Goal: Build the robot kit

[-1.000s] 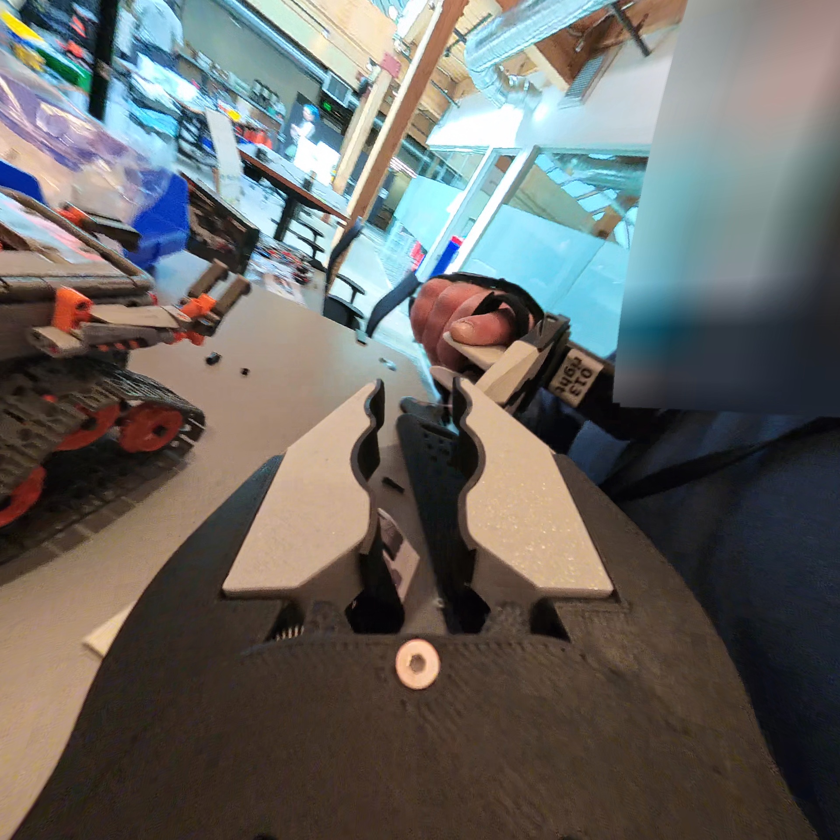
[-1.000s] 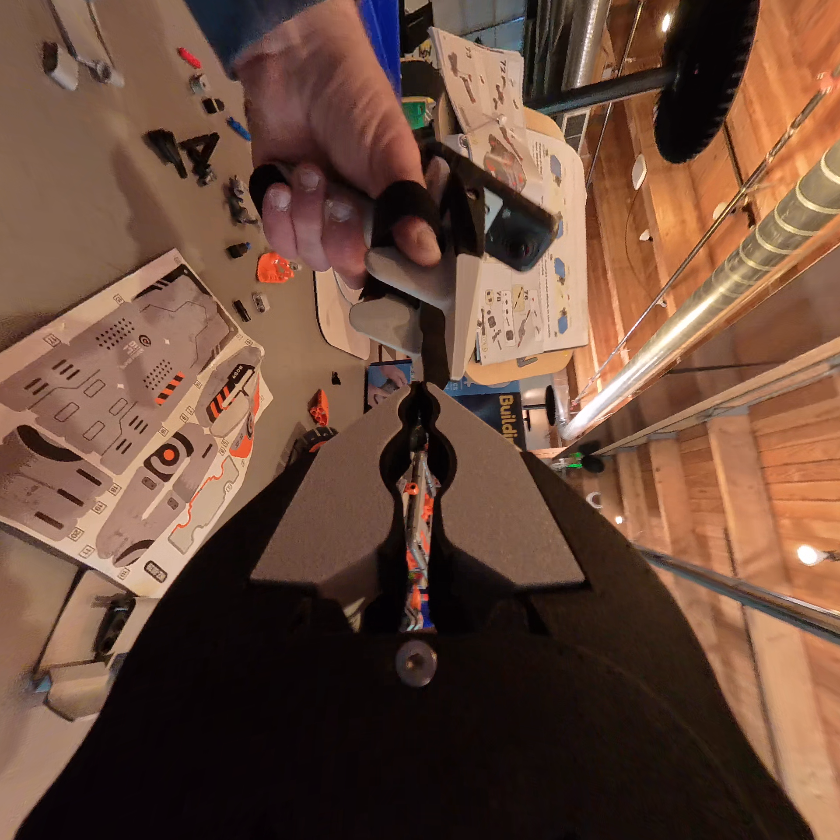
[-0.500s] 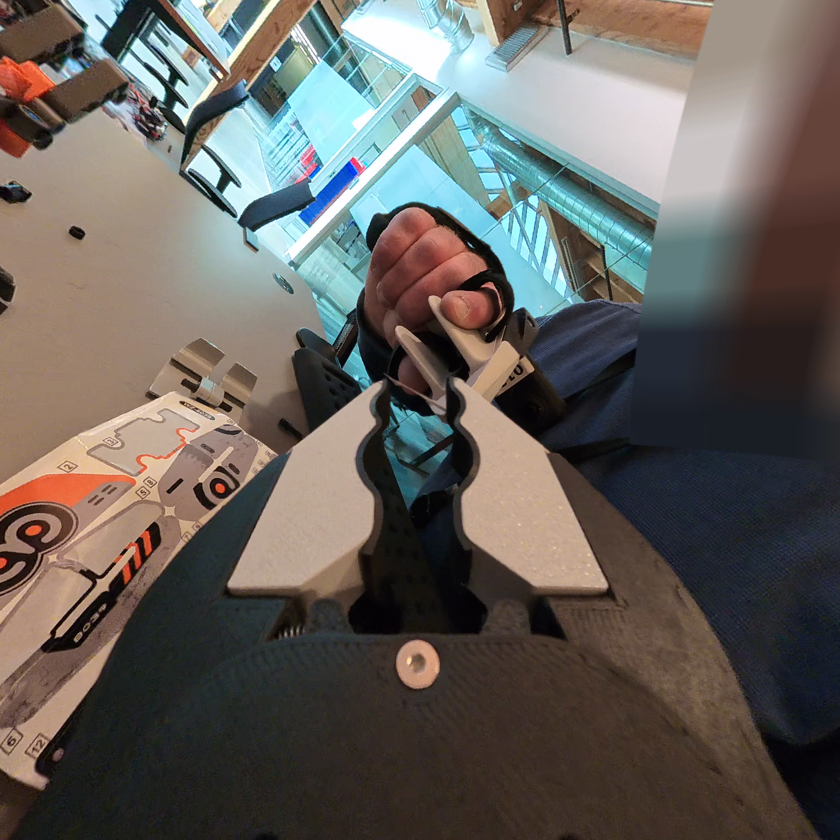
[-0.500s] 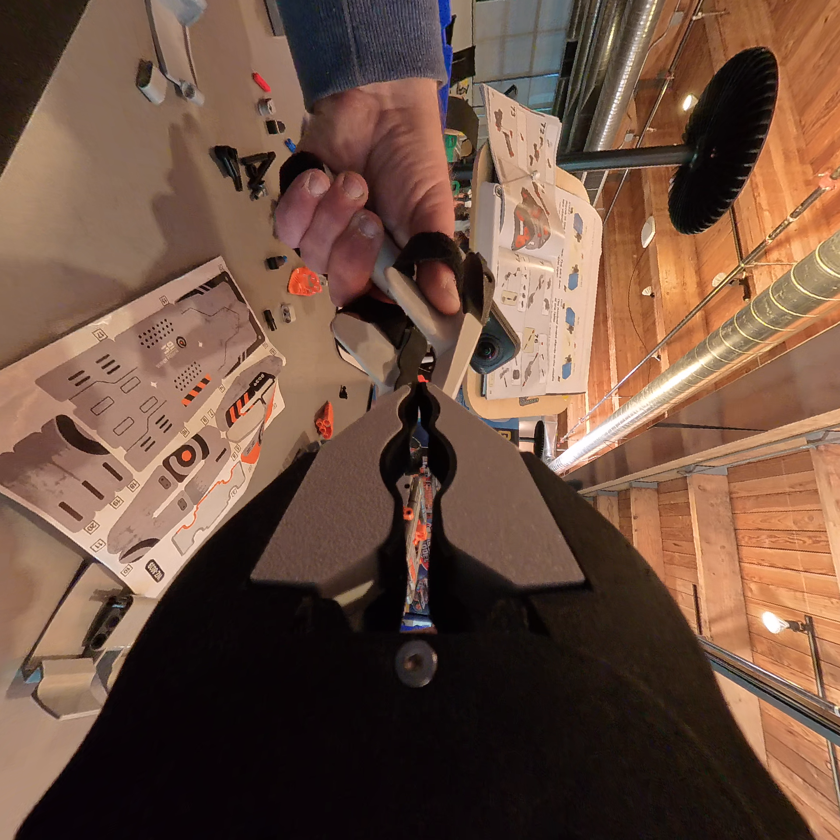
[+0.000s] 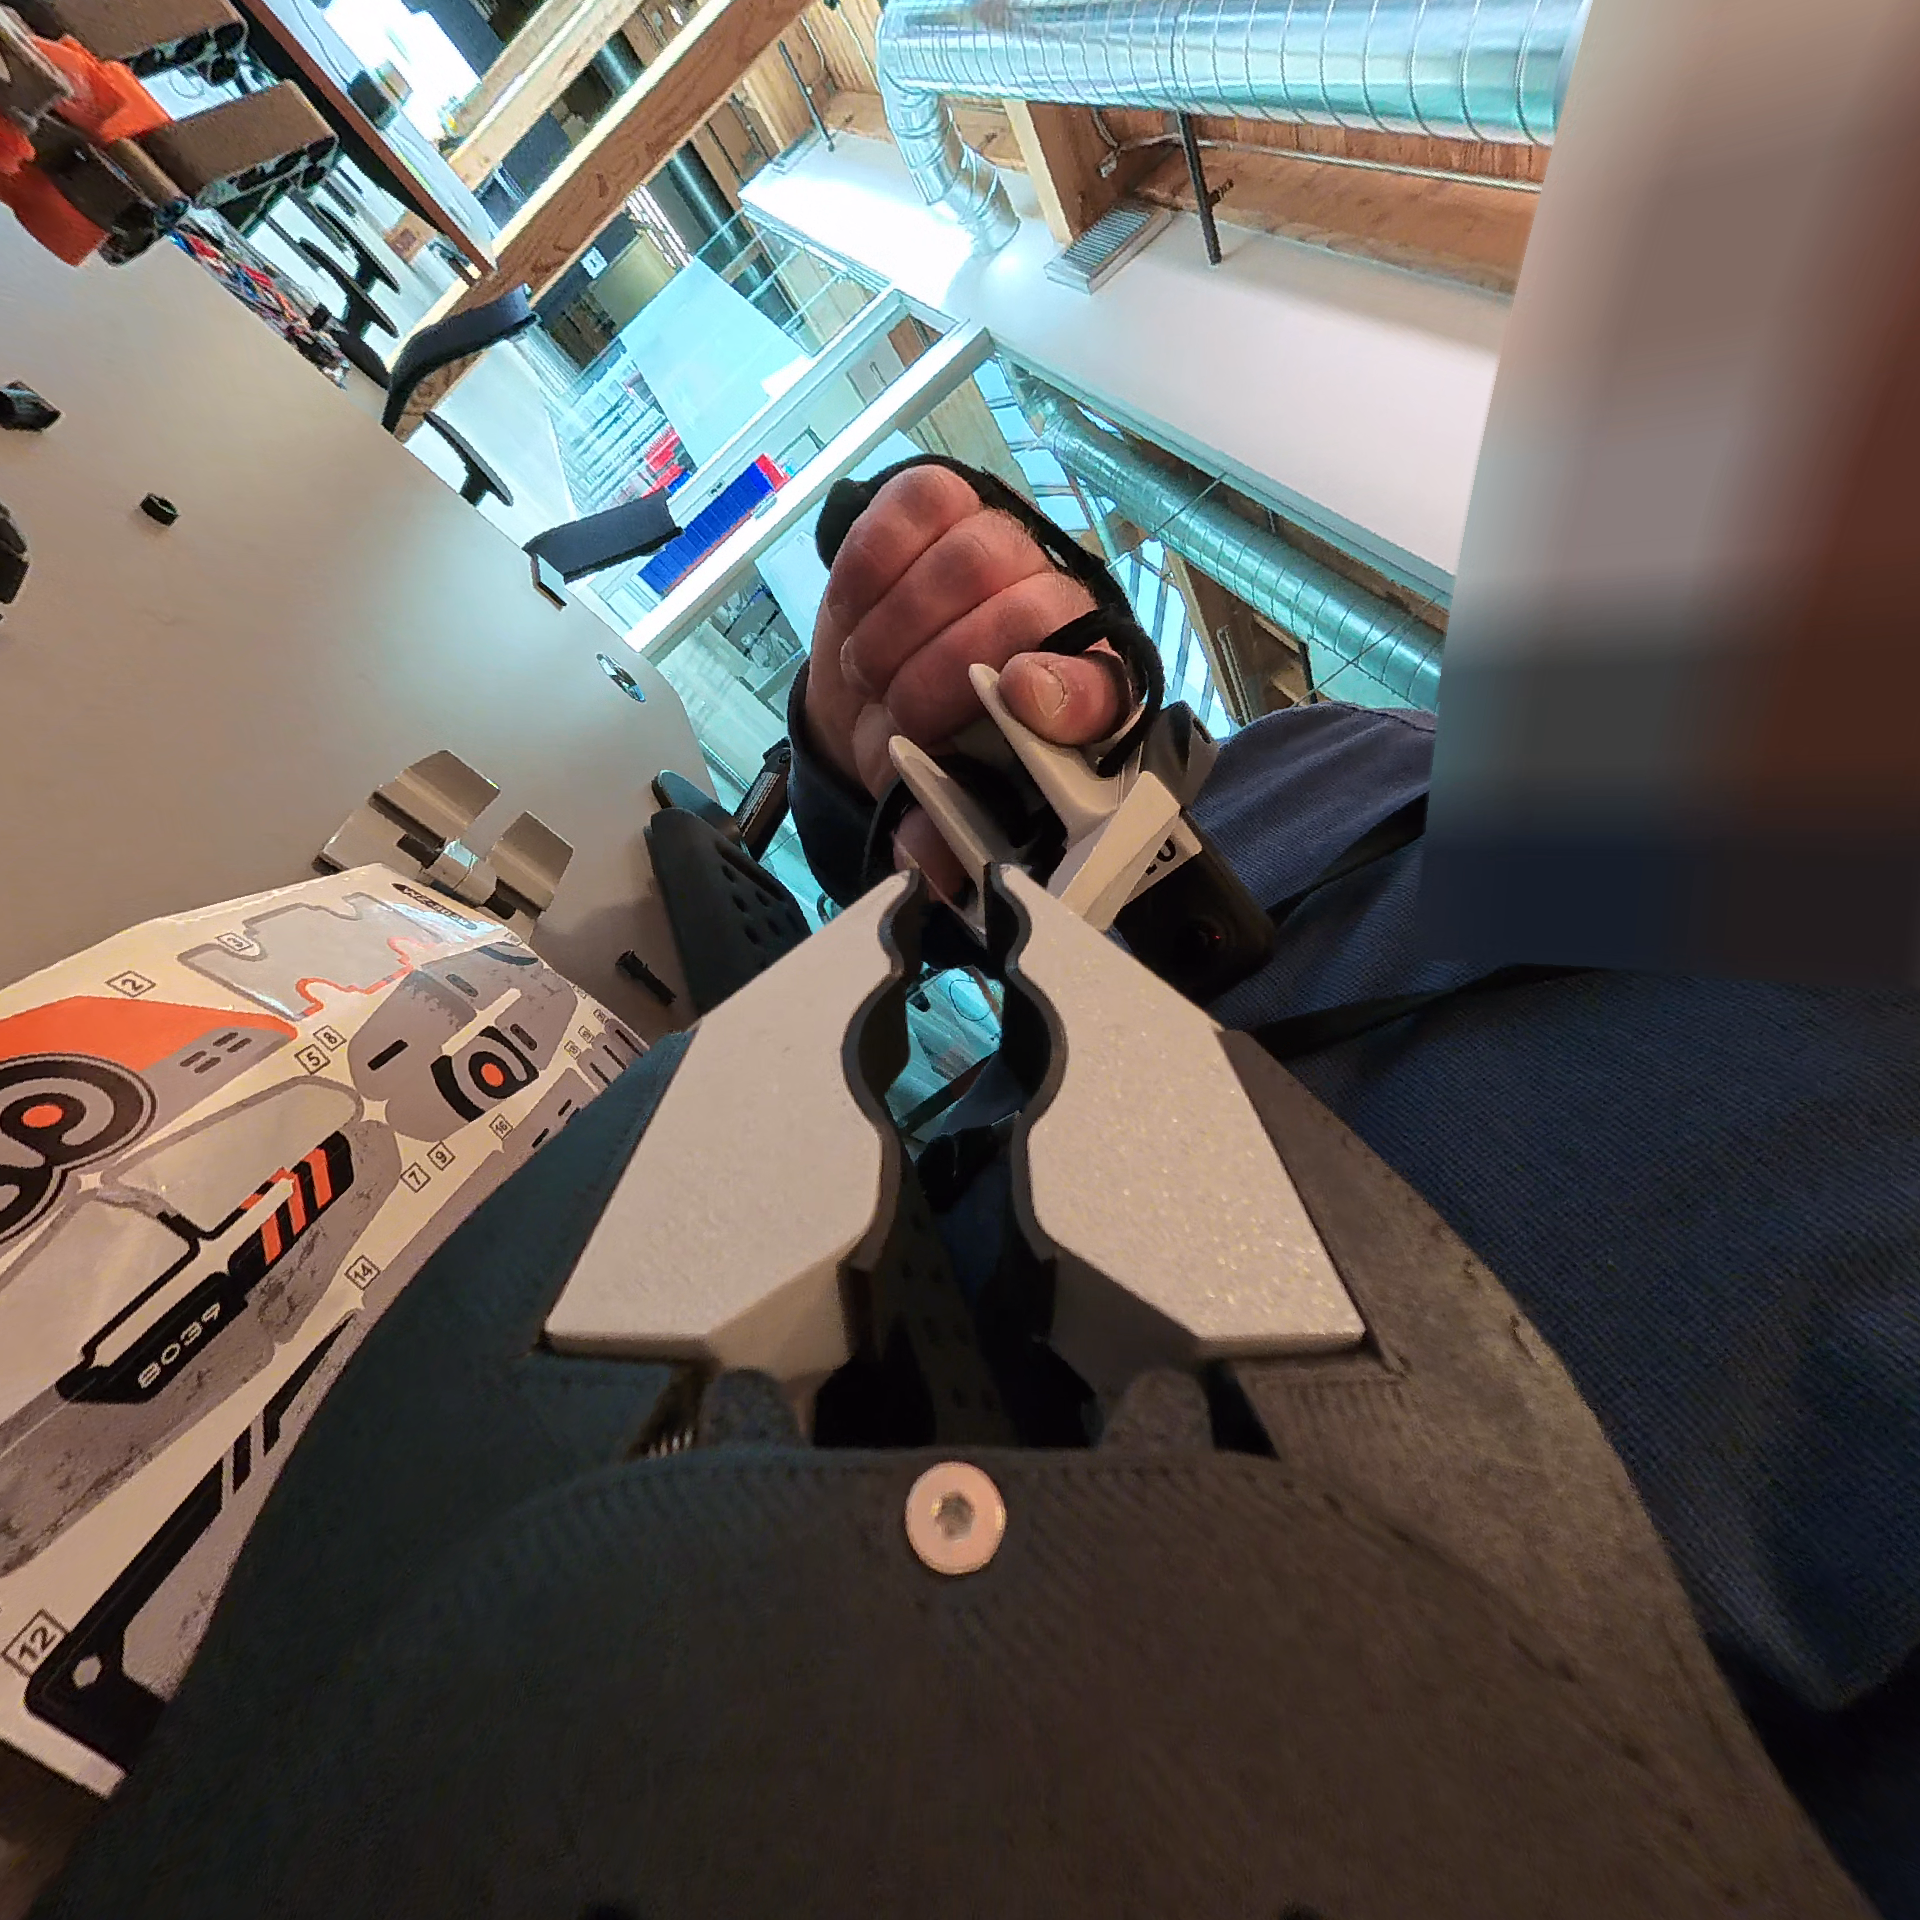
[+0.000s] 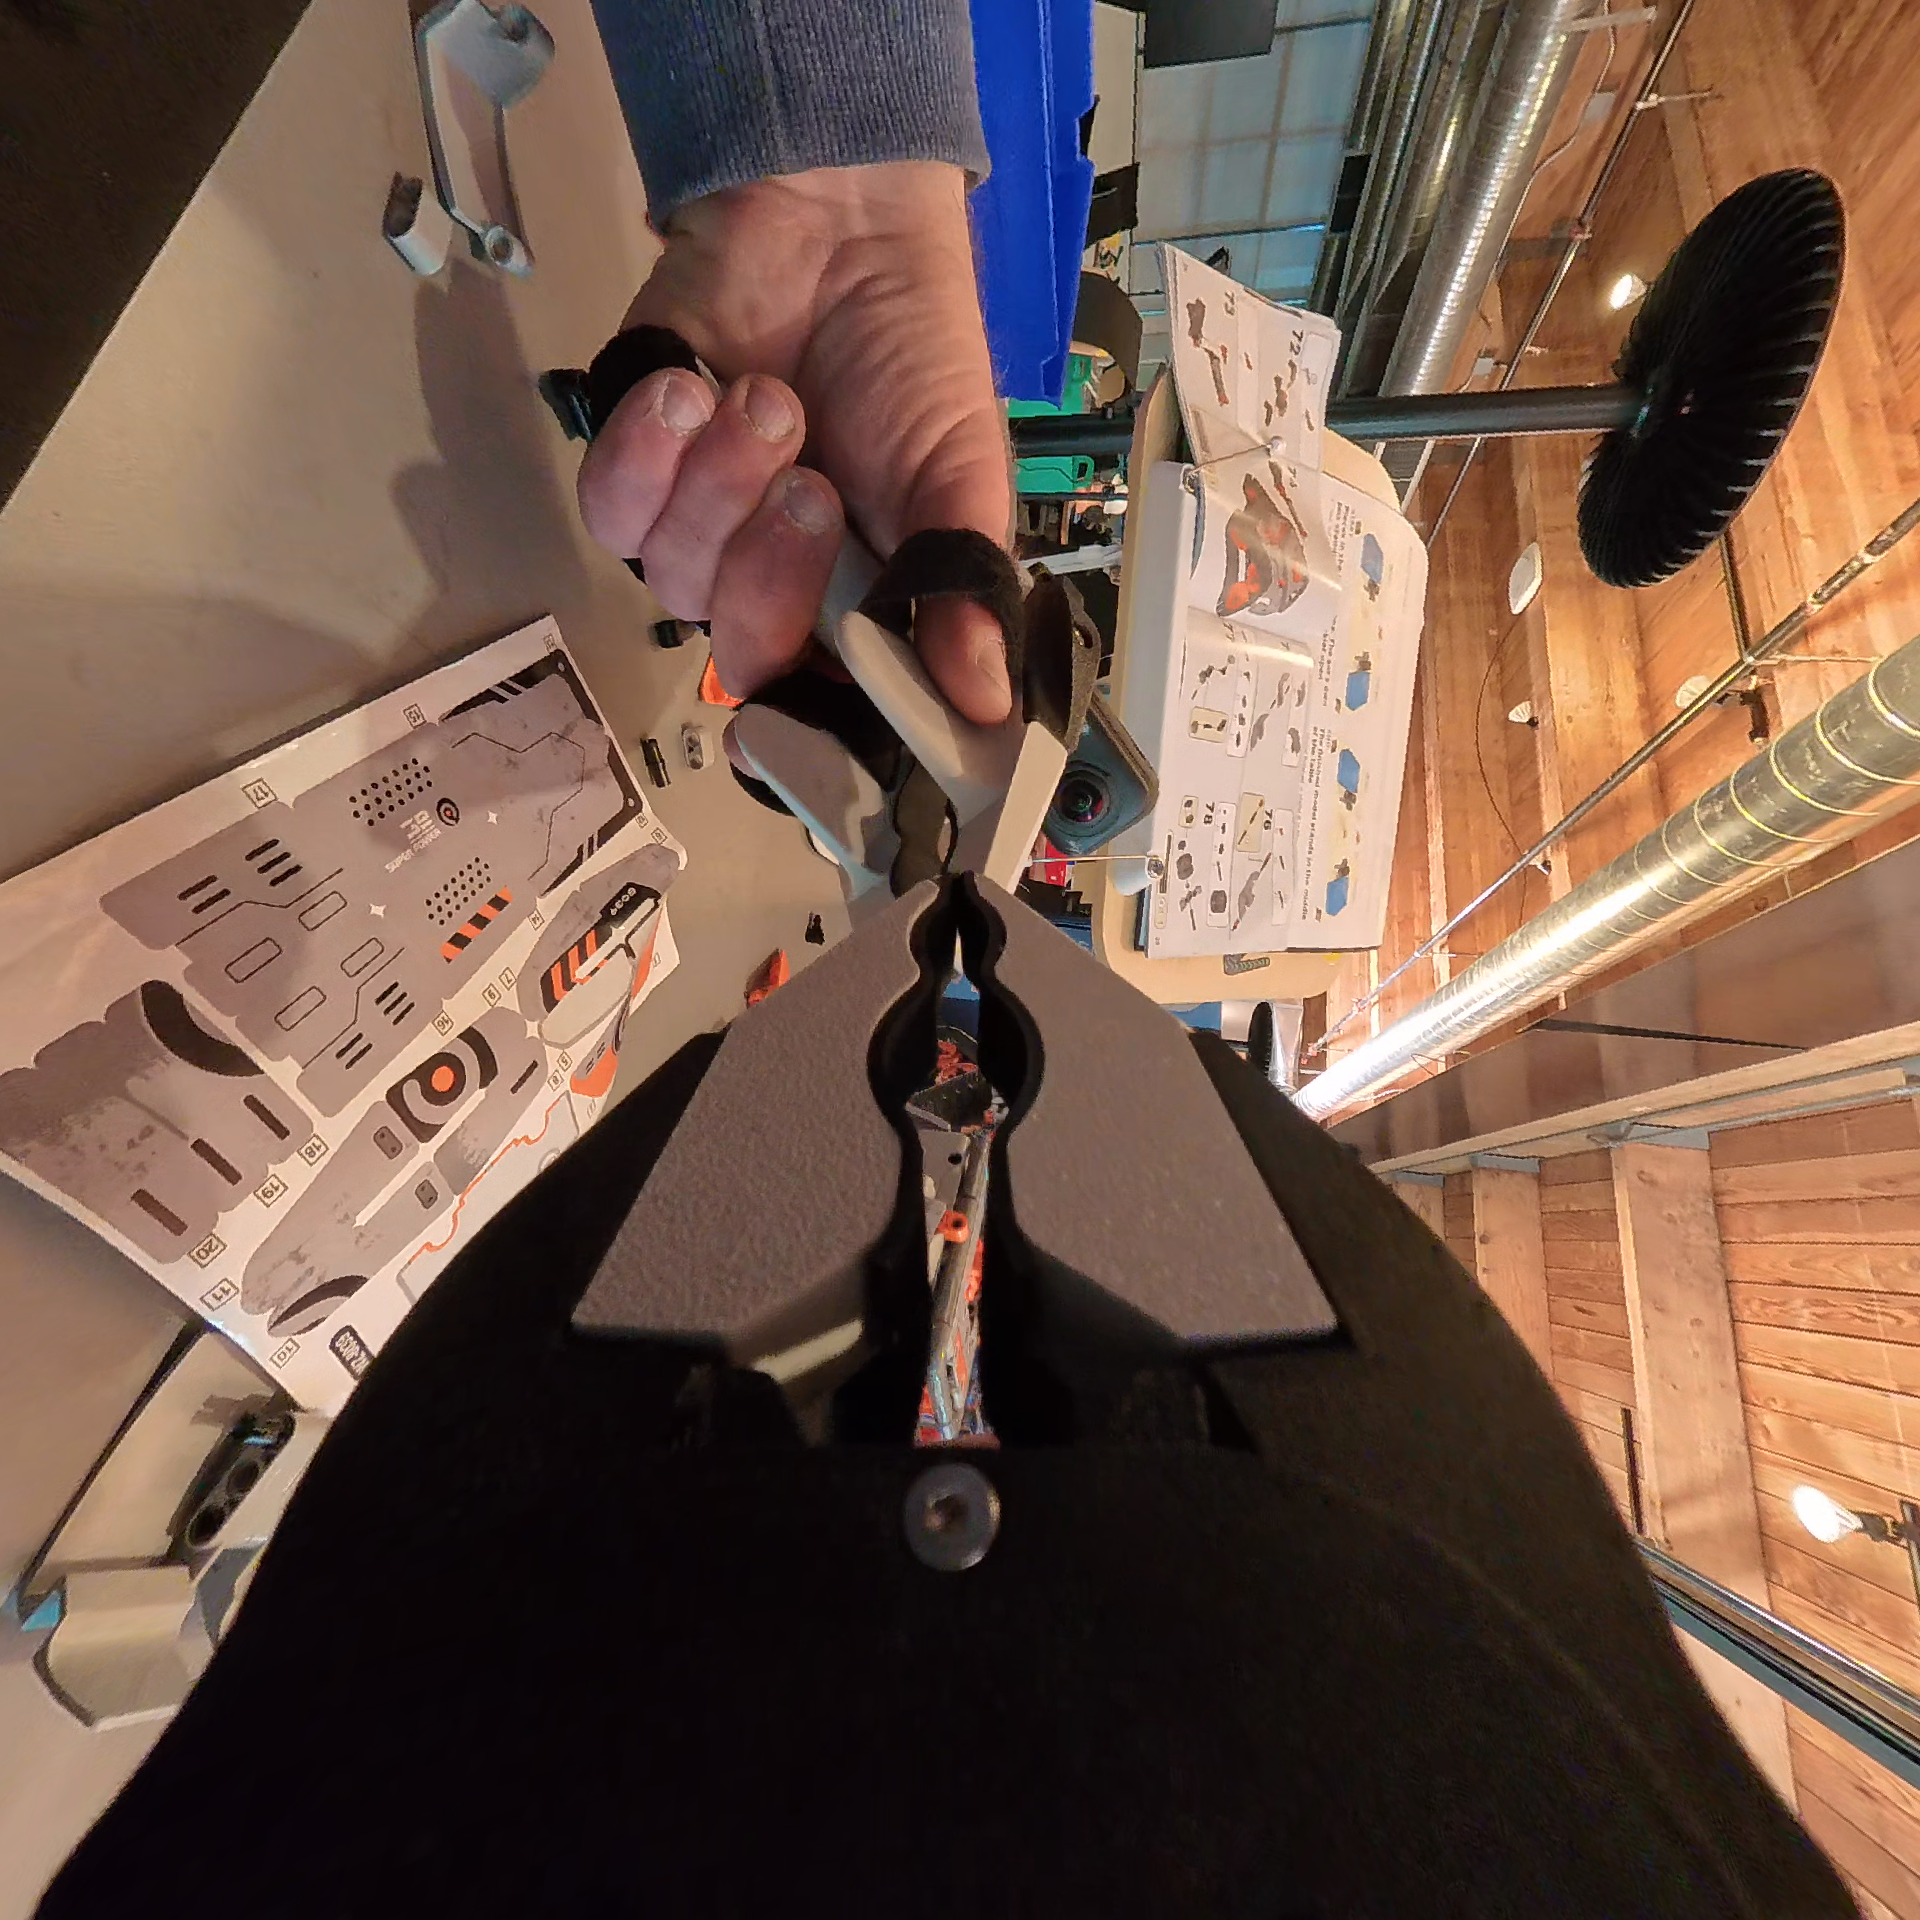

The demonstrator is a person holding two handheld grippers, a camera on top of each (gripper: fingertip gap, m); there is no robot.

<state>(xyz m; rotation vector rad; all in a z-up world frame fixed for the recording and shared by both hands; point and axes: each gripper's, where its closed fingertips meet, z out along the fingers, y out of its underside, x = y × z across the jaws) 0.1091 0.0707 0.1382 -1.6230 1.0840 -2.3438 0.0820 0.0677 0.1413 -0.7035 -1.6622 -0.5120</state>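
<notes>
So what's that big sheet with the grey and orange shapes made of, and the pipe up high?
Sticker sheet: looks like glossy paper or vinyl, since it curls at an edge and reflects light. Duct pipe: seemingly bare metal, silvery and shiny with spiral seams.

Beige table (image 6: 260,468): sticker sheet (image 6: 343,966) left of right gripper (image 6: 958,894); small dark parts (image 6: 665,743), grey brackets (image 5: 447,831) nearby.

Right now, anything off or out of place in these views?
Nothing damaged or spilled. Oddest: left gripper and right gripper point tip to tip in mid-air; whether anything sits between them I cannot tell. The sticker sheet bows up instead of lying flat.
</notes>
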